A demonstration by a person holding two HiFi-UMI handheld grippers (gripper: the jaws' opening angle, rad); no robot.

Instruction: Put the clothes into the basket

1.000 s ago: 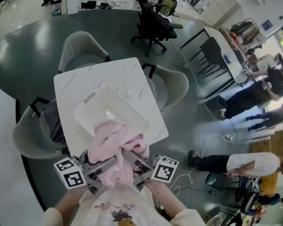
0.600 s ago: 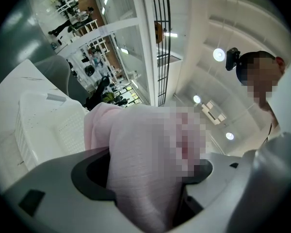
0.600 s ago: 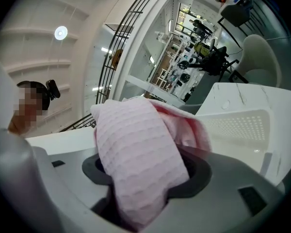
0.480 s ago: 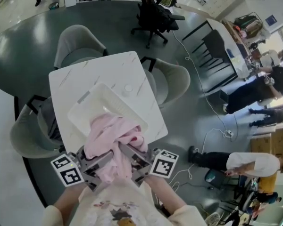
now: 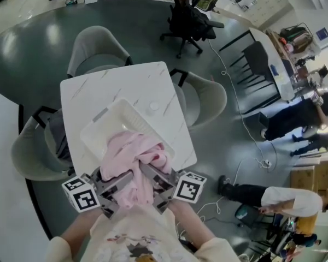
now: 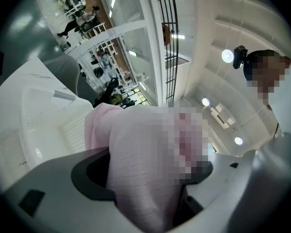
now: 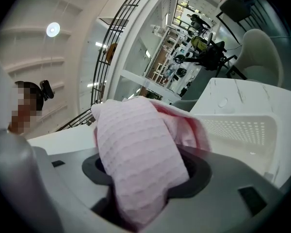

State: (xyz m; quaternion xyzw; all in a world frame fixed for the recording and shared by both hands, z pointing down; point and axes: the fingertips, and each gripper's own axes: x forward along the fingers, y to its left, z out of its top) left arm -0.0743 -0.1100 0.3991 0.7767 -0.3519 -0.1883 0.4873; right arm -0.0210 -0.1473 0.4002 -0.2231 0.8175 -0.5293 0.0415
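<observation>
A pink garment [image 5: 132,162] hangs bunched over the near edge of the white basket [image 5: 110,125] on the white table [image 5: 115,89]. My left gripper [image 5: 117,184] and right gripper [image 5: 153,180] sit side by side at the table's near edge, both shut on the pink cloth. In the left gripper view the pink garment [image 6: 140,169] fills the space between the jaws, with the basket [image 6: 43,125] beyond it. The right gripper view shows a ribbed pink fold [image 7: 138,164] pinched between the jaws, the perforated basket wall [image 7: 237,130] just behind.
Grey chairs stand round the table: one far [image 5: 98,51], one right [image 5: 205,97], one left [image 5: 33,152]. A small round cap [image 5: 154,106] lies on the table past the basket. People [image 5: 284,198] and desks are off to the right.
Both grippers keep their hold on the pink garment and have barely shifted. The view has moved a little, with the table and basket drifting slightly in the frame.
</observation>
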